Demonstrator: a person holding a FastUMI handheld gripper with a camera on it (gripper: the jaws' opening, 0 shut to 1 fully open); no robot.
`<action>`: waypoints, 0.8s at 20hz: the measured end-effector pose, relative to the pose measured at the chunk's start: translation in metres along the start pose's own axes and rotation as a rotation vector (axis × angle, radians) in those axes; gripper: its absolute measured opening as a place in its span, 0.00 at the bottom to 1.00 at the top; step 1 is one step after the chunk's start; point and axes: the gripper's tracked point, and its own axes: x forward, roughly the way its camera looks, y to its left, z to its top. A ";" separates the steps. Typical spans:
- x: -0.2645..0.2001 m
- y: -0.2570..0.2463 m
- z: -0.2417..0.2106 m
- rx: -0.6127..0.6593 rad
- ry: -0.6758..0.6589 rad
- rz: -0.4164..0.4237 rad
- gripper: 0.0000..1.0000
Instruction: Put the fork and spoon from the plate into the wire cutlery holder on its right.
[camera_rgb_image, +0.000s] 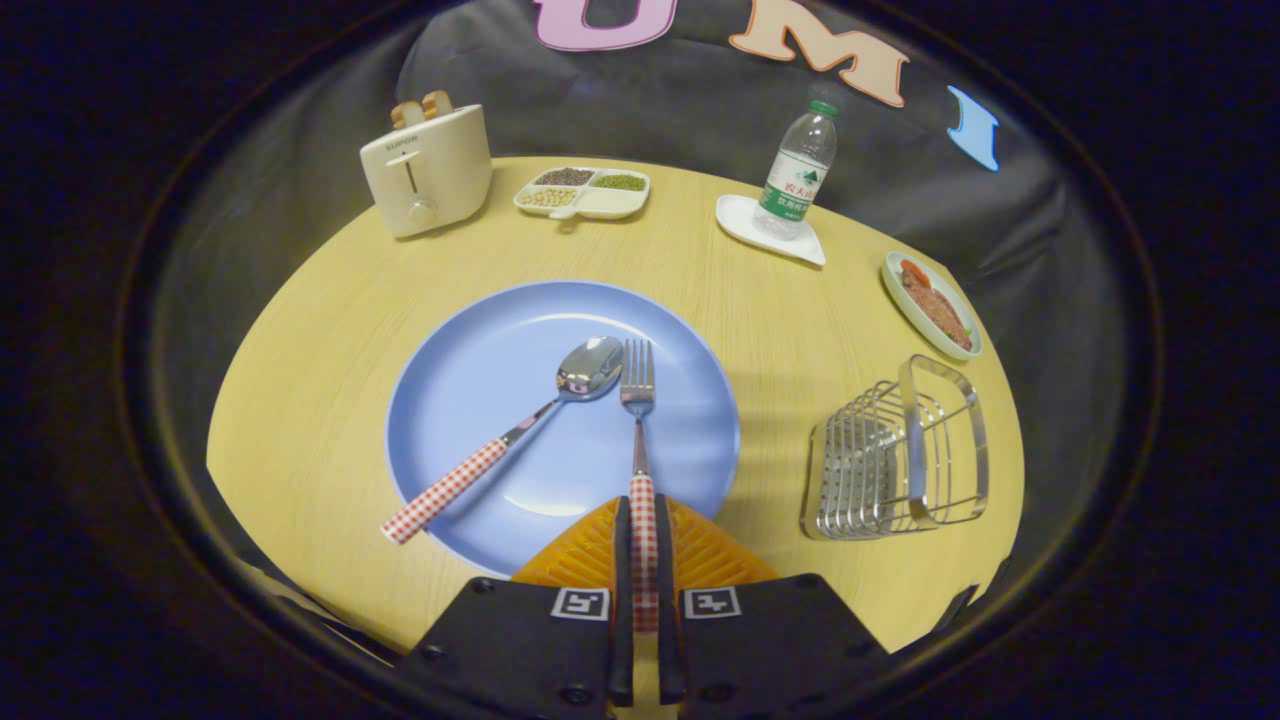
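Now | tool (640, 560) low over plate (470, 400) rim | fingers clamped on fork (638, 420) handle | spoon (520, 430) beside

Checked-handled fork (638, 400) and spoon (560, 400) on blue plate (470, 370), wire cutlery holder (895, 450) to its right

Fork (637, 400) & spoon (560, 400) on plate (470, 400), mid worktop (320, 330); spoon left of fork. Wire cutlery holder (895, 450) right of plate. Toaster (425, 170) far left, water bottle (798, 170) far right.

The toaster (428, 170) front reads "SUPOR"; the water bottle (798, 176) label's print is too small to read.
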 end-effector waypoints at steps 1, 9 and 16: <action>-0.004 -0.002 0.002 -0.011 0.003 -0.004 0.13; -0.044 -0.031 0.019 -0.056 -0.010 0.017 0.13; -0.084 -0.085 0.046 -0.080 -0.035 0.023 0.13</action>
